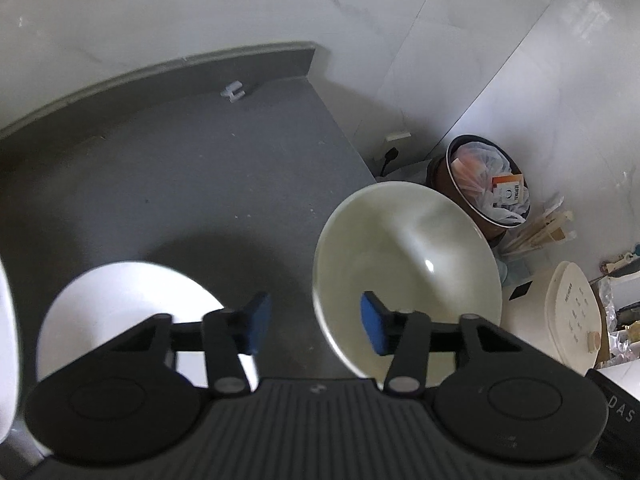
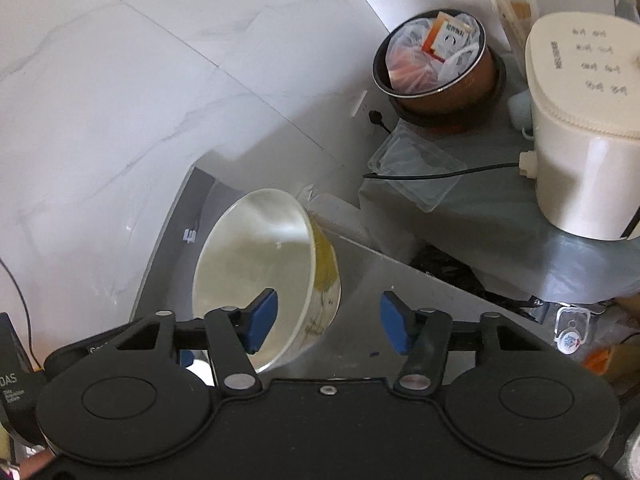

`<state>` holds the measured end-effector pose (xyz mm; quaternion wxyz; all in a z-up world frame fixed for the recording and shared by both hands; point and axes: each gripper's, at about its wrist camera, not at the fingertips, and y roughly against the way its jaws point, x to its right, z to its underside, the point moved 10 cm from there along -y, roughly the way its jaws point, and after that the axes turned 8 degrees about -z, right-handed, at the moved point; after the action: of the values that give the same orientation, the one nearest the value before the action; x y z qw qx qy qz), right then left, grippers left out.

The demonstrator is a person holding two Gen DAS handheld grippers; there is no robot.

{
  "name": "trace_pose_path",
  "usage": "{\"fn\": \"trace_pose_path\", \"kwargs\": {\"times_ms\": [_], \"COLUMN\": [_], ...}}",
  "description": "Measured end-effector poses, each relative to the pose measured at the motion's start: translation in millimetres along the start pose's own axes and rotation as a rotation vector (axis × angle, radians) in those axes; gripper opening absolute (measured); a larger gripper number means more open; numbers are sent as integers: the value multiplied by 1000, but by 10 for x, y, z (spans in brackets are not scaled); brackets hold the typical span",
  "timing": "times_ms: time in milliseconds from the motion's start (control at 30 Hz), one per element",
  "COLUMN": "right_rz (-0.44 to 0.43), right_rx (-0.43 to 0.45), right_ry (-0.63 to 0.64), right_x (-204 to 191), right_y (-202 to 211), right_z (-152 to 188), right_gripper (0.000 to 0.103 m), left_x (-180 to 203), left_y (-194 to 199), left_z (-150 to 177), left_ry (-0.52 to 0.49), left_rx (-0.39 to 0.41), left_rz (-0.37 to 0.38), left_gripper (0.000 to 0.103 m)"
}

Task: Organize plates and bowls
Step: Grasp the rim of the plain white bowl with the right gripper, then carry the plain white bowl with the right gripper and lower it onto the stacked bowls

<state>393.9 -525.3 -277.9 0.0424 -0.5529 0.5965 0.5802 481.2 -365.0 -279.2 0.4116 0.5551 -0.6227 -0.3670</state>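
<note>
A cream bowl (image 1: 404,264) stands on the grey counter (image 1: 180,184) near its right edge; its outer wall (image 2: 326,268) carries a yellow pattern. My left gripper (image 1: 316,324) is open, with the bowl's near-left rim between its blue pads. My right gripper (image 2: 328,322) is open too. Its left pad sits inside the bowl (image 2: 256,264) and its right pad outside, so the wall lies between them with a gap. A white plate (image 1: 120,304) lies on the counter under the left finger. Another white piece of crockery (image 1: 6,340) shows at the far left edge.
A brown pot (image 2: 436,60) stuffed with plastic bags, a clear plastic tray (image 2: 416,168) and a white appliance (image 2: 580,132) with a black cable sit on a lower surface right of the counter. White tiled wall (image 1: 200,8) runs behind. A small white clip (image 1: 234,91) lies at the counter's back.
</note>
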Motion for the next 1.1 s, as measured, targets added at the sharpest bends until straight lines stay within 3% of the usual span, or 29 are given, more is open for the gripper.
{"fn": "trace_pose_path", "kwargs": {"times_ms": [233, 333, 400, 433, 1100], "right_rz": [12, 2, -17, -24, -5], "right_rx": [-46, -61, -73, -78, -31], "right_ry": [-30, -43, -41, -35, 112], "right_x": [74, 65, 40, 21, -298], "right_y": [-267, -356, -409, -426, 29], "right_z": [-61, -69, -61, -61, -59], "right_gripper": [38, 30, 18, 17, 15], "left_x": [47, 35, 31, 26, 76], "left_y": [-266, -308, -307, -307, 260], "left_z": [-9, -3, -9, -14, 59], "left_ry": [37, 47, 48, 47, 48], "left_rx": [-54, -63, -61, -59, 14], "left_rz": [13, 11, 9, 10, 33], "left_gripper": [13, 6, 6, 6, 5]}}
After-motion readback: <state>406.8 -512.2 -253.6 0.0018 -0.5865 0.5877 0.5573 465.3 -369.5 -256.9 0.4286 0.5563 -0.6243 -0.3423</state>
